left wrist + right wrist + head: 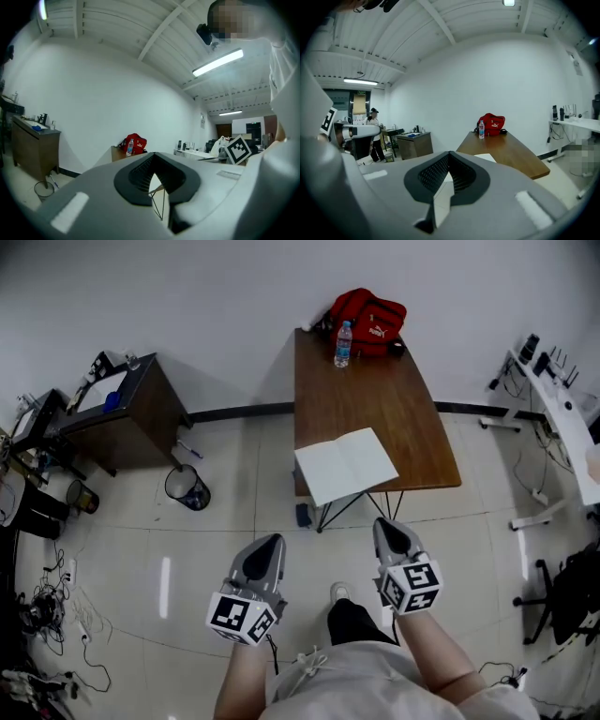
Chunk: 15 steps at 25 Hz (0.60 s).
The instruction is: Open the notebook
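The notebook lies open, white pages up, on the brown wooden table, and its near corner overhangs the table's front left edge. In the right gripper view the notebook shows as a white sheet just past the jaws. Both grippers hang above the floor in front of the table, close to the person's body and well short of the notebook. My left gripper is shut and holds nothing. My right gripper is also shut and empty.
A red bag and a water bottle stand at the table's far end. A dark cabinet and a waste bin are to the left, a white desk and a chair to the right. Cables lie on the floor at the left.
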Each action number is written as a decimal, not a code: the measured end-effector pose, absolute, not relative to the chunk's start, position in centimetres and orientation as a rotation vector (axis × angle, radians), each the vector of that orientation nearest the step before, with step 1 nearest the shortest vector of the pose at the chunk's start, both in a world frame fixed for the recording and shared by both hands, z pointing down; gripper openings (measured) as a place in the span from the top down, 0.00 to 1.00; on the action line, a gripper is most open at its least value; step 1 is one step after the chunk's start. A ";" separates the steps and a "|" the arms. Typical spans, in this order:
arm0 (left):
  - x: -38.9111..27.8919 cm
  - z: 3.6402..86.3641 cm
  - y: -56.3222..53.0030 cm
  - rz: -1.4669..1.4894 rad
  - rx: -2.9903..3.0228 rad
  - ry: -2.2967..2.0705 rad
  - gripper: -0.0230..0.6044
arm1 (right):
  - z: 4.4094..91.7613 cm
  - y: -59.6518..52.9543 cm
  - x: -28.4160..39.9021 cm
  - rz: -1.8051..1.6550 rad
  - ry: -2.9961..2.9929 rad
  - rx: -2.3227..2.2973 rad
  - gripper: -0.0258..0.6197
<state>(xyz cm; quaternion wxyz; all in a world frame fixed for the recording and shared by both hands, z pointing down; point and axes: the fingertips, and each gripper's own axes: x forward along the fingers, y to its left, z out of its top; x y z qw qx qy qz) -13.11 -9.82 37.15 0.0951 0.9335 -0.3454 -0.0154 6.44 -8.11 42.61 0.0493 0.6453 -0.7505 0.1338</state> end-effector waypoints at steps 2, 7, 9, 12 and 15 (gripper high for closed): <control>-12.8 36.1 -6.9 -0.074 2.800 -0.975 0.95 | 42.0 -4.7 6.4 0.391 -2.270 2.007 0.95; -13.0 35.8 -0.1 -0.066 2.842 -0.879 0.95 | 41.0 2.9 5.5 0.351 -2.231 2.070 0.95; -13.1 36.4 2.1 -0.041 2.838 -0.853 0.95 | 41.1 5.4 5.1 0.354 -2.219 2.077 0.95; -13.4 36.9 4.6 -0.016 2.832 -0.836 0.95 | 41.2 8.4 4.4 0.352 -2.204 2.079 0.95; -13.3 36.8 6.2 -0.007 2.842 -0.842 0.95 | 40.7 10.4 4.3 0.346 -2.203 2.083 0.95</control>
